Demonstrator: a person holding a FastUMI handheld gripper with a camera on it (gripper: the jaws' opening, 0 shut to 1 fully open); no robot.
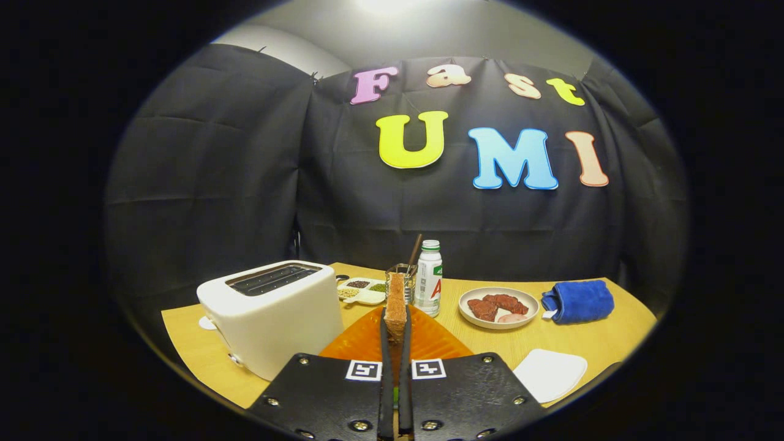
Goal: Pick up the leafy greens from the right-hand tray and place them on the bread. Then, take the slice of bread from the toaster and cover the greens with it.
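Toasted brown, a slice of bread (395,306) stands on edge at lower centre of the frame, pinched between both fingers (385,367) of the tool (395,334), narrow and clamped on its two faces. Held above an orange plate (361,340), ribbed and glossy, just beyond the tool's body at lower centre. White toaster (272,312) at lower left, beside the plate, slots facing up. Farther back at centre, a small white divided dish (362,291) with dark and green bits, a wire holder (405,275) with a brown stick rising from it, and a white bottle (429,278) with a green cap, close together behind the bread. At right of centre, a round pale plate (497,323) carrying reddish-brown pieces and something pale pink. Rolled blue cloth (579,301) just beside that plate, toward the right. White tray (550,372) at lower right, near the tool's body. All resting on a yellow wooden table (612,337). Sliver of green (395,395) visible low between the fingers; cannot tell what it is.
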